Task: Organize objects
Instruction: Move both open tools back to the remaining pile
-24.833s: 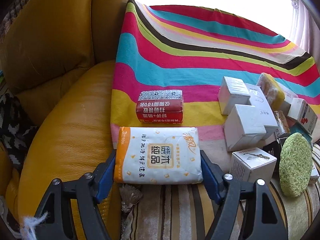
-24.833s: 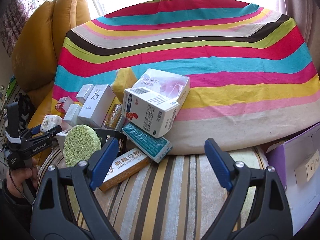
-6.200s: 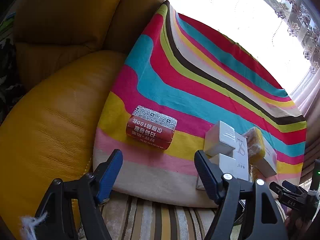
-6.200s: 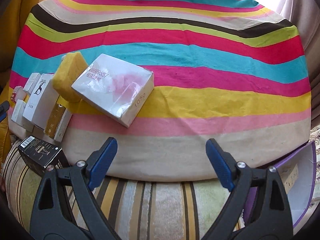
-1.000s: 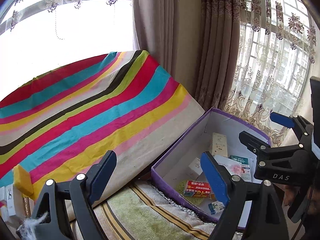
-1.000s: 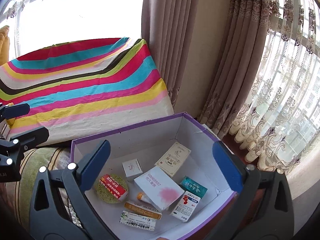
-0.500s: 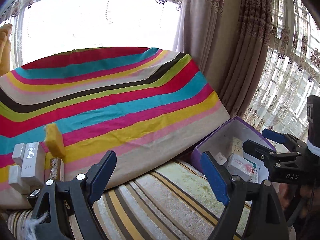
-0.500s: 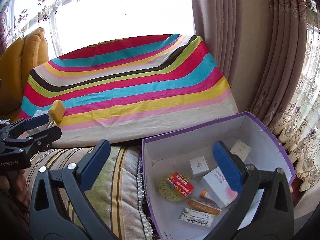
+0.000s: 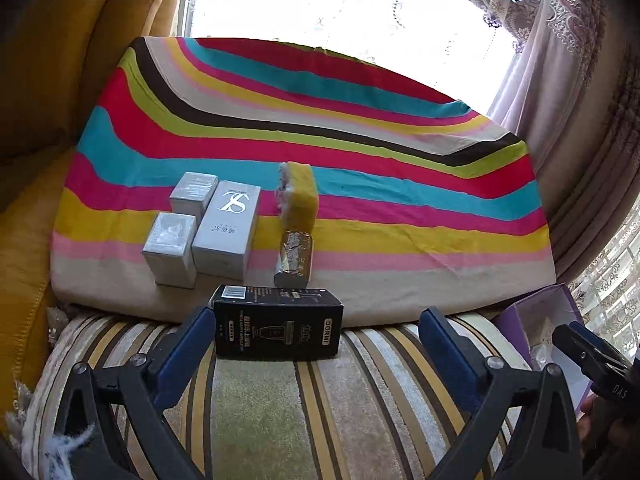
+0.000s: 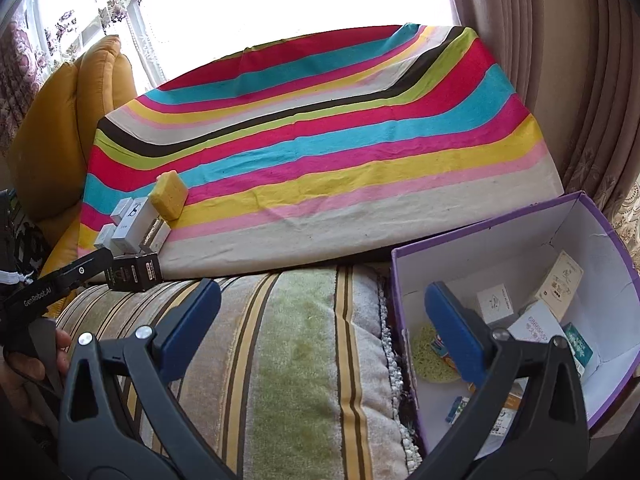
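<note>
Left claw [image 9: 318, 338]: jaws spread wide, empty, facing a black carton [image 9: 277, 323] marked DORMI that stands on the striped sofa seat [image 9: 280, 420], its left end just beside the left blue pad.

Right claw [image 10: 322, 320]: jaws wide, empty, held above the seat and the purple box's [image 10: 500, 220] left wall.

Striped cloth [image 9: 360, 184]: bears three white cartons [image 9: 226, 228] grouped together, a yellow sponge [image 9: 302, 198] and a foil-wrapped pack [image 9: 294, 258] just below it.

Purple box, at the seat's right end: holds a round green scouring pad [image 10: 434, 354], several white cartons and a teal one [image 10: 578, 344].
</note>
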Tool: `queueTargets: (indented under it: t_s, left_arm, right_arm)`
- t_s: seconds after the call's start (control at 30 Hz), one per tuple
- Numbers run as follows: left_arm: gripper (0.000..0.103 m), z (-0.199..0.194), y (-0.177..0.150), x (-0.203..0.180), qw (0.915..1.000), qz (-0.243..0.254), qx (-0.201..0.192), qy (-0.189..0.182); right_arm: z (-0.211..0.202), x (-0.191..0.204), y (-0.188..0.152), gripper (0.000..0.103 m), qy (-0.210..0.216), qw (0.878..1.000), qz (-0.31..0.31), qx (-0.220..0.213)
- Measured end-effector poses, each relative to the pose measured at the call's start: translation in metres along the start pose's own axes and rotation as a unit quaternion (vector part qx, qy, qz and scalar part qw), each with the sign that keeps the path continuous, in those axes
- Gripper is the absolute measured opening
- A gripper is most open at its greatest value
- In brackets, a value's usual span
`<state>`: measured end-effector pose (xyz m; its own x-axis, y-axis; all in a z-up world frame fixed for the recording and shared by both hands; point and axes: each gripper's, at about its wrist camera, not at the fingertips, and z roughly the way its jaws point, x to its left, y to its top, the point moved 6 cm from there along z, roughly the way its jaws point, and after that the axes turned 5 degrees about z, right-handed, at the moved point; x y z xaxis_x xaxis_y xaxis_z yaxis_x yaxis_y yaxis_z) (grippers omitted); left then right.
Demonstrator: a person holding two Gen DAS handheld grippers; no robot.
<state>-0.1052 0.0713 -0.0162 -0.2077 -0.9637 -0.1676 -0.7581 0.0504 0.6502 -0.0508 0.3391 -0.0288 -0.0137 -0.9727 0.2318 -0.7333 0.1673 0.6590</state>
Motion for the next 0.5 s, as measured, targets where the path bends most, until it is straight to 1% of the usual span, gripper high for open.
queueTargets:
  t_s: [0.17,0.3,0.4,0.5]
  left_arm:
    - [0.103,0.016,-0.005,0.01,0.9992,-0.007,0.036,0.018]
    - [0.103,0.035,-0.009,0.006,0.996,0.015,0.08,0.036]
    - [0.103,0.045,-0.011,0.01,0.9939,0.011,0.098,0.049]
    - [0.103,0.056,-0.013,0.015,0.9919,0.007,0.116,0.052]
  right_arm:
    - [0.01,0.014,-0.002,0.103,0.007,1.0,-0.012,0.013]
    - [0.018,0.021,-0.001,0.103,0.012,1.0,-0.014,0.023]
    - [0.022,0.027,0.001,0.103,0.017,0.999,-0.018,0.027]
    - [0.028,0.034,0.002,0.103,0.022,0.999,-0.023,0.034]
